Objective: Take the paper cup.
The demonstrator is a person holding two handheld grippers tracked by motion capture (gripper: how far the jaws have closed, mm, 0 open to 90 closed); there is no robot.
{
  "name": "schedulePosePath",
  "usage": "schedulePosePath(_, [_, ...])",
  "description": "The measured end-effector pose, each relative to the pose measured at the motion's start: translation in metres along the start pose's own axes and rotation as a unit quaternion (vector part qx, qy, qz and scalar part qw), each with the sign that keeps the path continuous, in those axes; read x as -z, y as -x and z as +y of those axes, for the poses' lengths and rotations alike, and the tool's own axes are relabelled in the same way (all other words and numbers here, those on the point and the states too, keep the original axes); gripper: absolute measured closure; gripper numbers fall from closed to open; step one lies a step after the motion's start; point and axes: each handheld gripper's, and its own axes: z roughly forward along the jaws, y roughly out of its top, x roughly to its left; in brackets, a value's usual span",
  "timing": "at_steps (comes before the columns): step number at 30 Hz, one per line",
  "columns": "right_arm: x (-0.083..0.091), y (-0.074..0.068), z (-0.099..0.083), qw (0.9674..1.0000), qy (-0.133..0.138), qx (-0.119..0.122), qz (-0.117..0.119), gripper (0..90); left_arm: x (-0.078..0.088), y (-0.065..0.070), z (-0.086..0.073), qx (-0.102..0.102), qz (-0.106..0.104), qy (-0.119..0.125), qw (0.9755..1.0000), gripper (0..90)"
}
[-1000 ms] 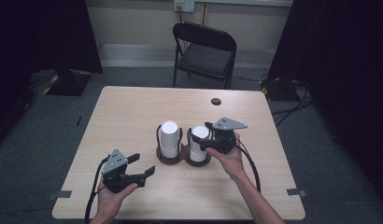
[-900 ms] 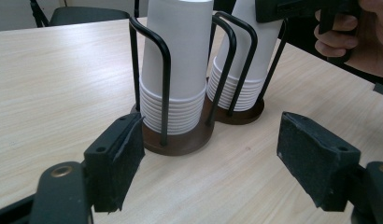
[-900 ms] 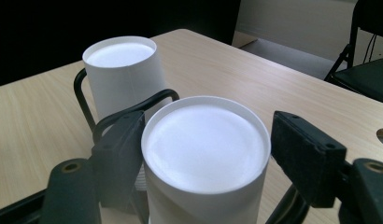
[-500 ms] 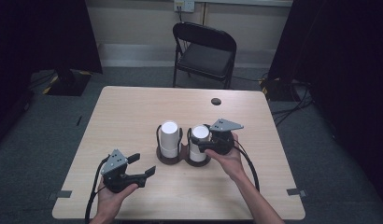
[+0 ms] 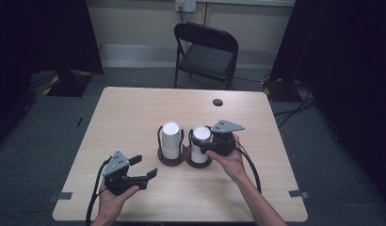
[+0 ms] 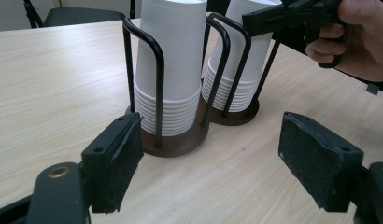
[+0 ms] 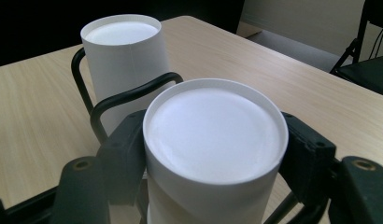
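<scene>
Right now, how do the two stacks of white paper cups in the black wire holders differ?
The right stack of white paper cups is clamped by the right gripper, whose jaws have just been closing; the left stack of white paper cups stands untouched and looks taller. Both are upside down.

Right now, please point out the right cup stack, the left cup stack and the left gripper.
right cup stack (image 7: 215, 133), right gripper view, flat top.
left cup stack (image 5: 171, 139), high view, side wall.
left gripper (image 5: 144, 166), high view, between its open jaws.

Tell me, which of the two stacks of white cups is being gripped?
The stack on the right, nearest the right gripper: its jaws have just been closing and now clasp the top cup. The left stack stands untouched; the left gripper is open.
</scene>
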Motion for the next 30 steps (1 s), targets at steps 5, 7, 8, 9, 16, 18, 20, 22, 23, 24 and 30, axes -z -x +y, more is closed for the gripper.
schedulePosePath(5, [0.001, 0.001, 0.001, 1.0, 0.005, -0.001, 0.001, 33.1, 0.0, 0.0, 0.0, 0.001, -0.001, 0.0, 1.0, 22.1])
schedulePosePath(7, [0.003, 0.001, 0.002, 0.9999, 0.013, -0.004, 0.003, 33.1, 0.0, 0.0, 0.0, 0.001, -0.001, -0.001, 1.0, 22.1])
schedulePosePath(8, [0.004, 0.001, 0.003, 0.9998, 0.016, -0.007, 0.002, 33.2, 0.0, 0.0, 0.0, 0.001, -0.002, -0.001, 1.0, 22.1])
schedulePosePath(9, [0.005, 0.001, 0.003, 0.9998, 0.02, -0.007, 0.004, 33.2, 0.0, 0.0, 0.0, 0.001, -0.002, 0.0, 1.0, 22.1])
schedulePosePath(16, [0.009, 0.001, 0.006, 0.9994, 0.031, -0.011, 0.004, 33.2, -0.001, 0.0, 0.0, 0.004, -0.006, -0.001, 1.0, 22.5])
schedulePosePath(18, [0.011, 0.001, 0.007, 0.9994, 0.032, -0.01, 0.002, 33.2, -0.001, 0.0, 0.0, 0.002, -0.007, -0.002, 1.0, 22.5])
schedulePosePath(20, [0.013, 0.001, 0.009, 0.9992, 0.038, -0.011, 0.001, 33.3, -0.001, -0.001, 0.0, 0.003, -0.009, -0.002, 0.9999, 22.5])
schedulePosePath(22, [0.015, 0.001, 0.012, 0.9989, 0.045, -0.013, 0.003, 33.3, -0.001, 0.0, 0.0, 0.005, -0.009, -0.002, 0.9999, 22.6])
schedulePosePath(23, [0.016, 0.001, 0.013, 0.9988, 0.048, -0.012, 0.003, 33.2, -0.001, 0.0, 0.0, 0.005, -0.01, -0.002, 0.9999, 22.6])
schedulePosePath(24, [0.017, 0.0, 0.014, 0.9987, 0.05, -0.013, 0.003, 33.3, -0.002, 0.0, 0.0, 0.006, -0.011, -0.002, 0.9999, 22.6])
schedulePosePath(30, [0.021, 0.0, 0.017, 0.9982, 0.058, -0.015, 0.003, 33.3, -0.002, 0.001, 0.0, 0.003, -0.015, -0.006, 0.9999, 23.4])
